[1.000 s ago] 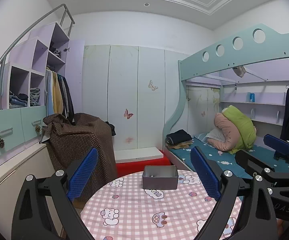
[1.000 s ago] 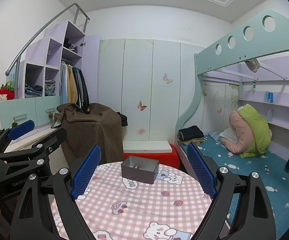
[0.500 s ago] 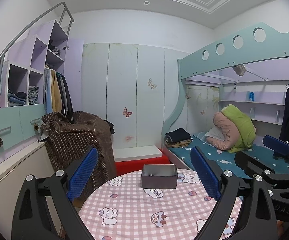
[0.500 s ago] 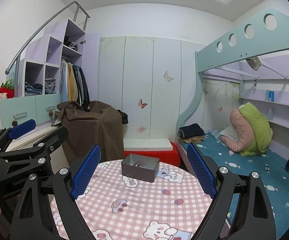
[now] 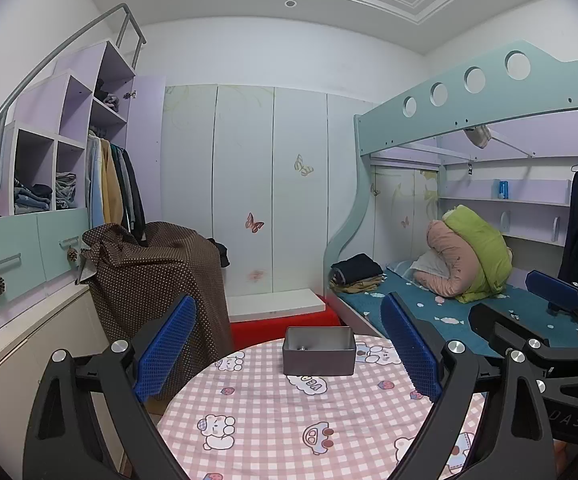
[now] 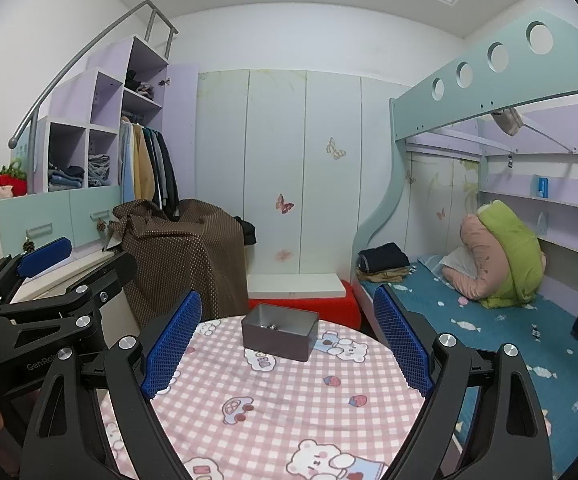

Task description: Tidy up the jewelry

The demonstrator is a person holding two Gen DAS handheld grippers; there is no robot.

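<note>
A small grey open box (image 5: 319, 351) stands at the far edge of a round table with a pink checked cloth (image 5: 273, 412). A small metal piece of jewelry (image 5: 301, 347) lies inside it. The box also shows in the right wrist view (image 6: 280, 337). My left gripper (image 5: 289, 352) is open and empty, held above the table short of the box. My right gripper (image 6: 287, 344) is open and empty, likewise above the table. Each gripper shows at the edge of the other's view: the right one (image 5: 557, 320), the left one (image 6: 49, 280).
A chair draped in brown dotted cloth (image 5: 157, 276) stands behind the table at the left. A bunk bed (image 5: 469, 304) with bedding is at the right. A wardrobe wall (image 5: 249, 200), a red bench (image 5: 285, 320) and shelves (image 5: 49, 160) lie beyond.
Both grippers have stayed open and nearly still. The views have shifted only slightly.
</note>
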